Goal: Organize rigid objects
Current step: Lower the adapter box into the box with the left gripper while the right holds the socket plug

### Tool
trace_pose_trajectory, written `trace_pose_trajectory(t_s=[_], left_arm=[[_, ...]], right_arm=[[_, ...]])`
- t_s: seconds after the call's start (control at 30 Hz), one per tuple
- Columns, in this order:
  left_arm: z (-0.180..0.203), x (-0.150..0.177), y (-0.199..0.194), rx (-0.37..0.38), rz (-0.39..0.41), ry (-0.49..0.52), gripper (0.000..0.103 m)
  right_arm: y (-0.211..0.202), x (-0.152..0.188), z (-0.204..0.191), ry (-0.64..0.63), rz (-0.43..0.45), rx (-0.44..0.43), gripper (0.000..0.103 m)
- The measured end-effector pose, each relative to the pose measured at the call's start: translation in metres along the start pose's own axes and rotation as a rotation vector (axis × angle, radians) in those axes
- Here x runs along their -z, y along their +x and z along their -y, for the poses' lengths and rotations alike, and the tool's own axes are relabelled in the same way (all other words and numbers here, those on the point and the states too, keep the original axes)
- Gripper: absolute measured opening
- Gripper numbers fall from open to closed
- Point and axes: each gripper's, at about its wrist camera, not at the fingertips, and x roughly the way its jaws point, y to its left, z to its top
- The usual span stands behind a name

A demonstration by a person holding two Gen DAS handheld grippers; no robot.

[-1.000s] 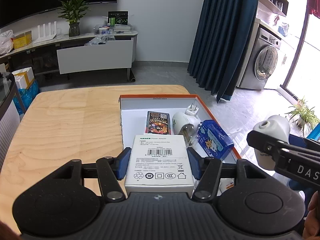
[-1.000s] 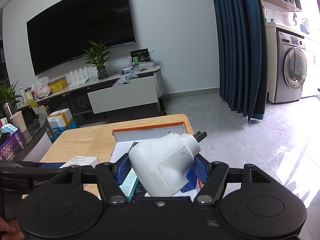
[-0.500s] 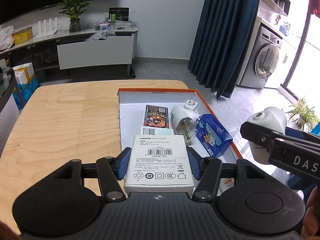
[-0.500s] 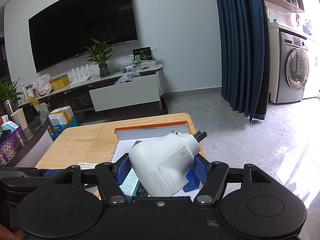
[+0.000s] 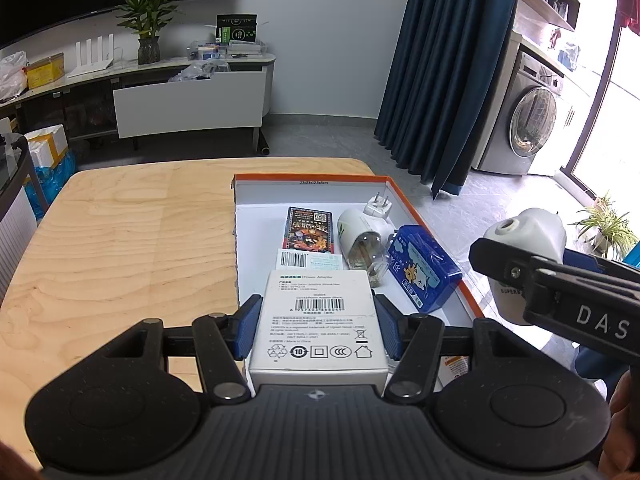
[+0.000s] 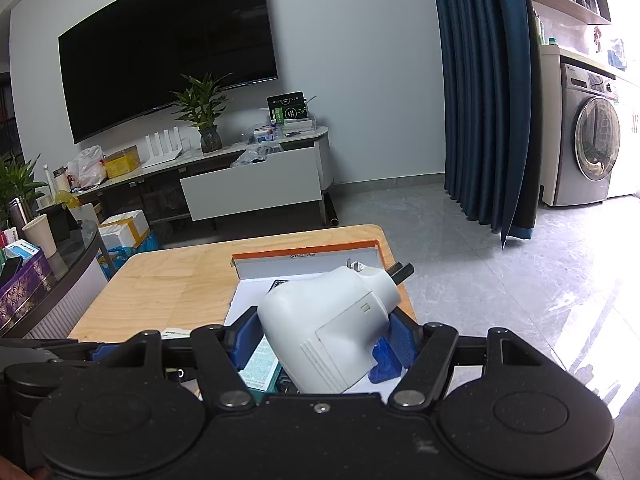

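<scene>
Trouble may come because the left tool (image 5: 318, 326) squeezes the white box (image 5: 319, 322) above the crowded tray (image 5: 430, 224) while the right tool (image 6: 325, 338) grips the white plug (image 6: 332, 328), and either could bump things inside.

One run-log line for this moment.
left gripper: shut on white adapter box | right gripper: shut on white plug-in device | orange-rimmed tray: partly filled

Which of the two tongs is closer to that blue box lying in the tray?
Probably the right tongs, holding a white plug-in device just beside the blue box. The left tongs sit nearer the camera, gripping a white carton.
</scene>
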Motion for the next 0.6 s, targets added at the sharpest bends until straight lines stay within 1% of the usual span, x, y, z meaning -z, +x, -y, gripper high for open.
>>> trace_pose_trajectory(t_s=[0.4, 0.6], left_arm=[[0.0049, 0.0021, 0.0007, 0.002, -0.007, 0.005, 0.060], [0.0053, 0.0020, 0.0009, -0.002, -0.004, 0.006, 0.060]], right_arm=[[0.0002, 0.0005, -0.0020, -0.001, -0.001, -0.001, 0.079], [0.0010, 0.0040, -0.0112, -0.005, -0.002, -0.003, 0.079]])
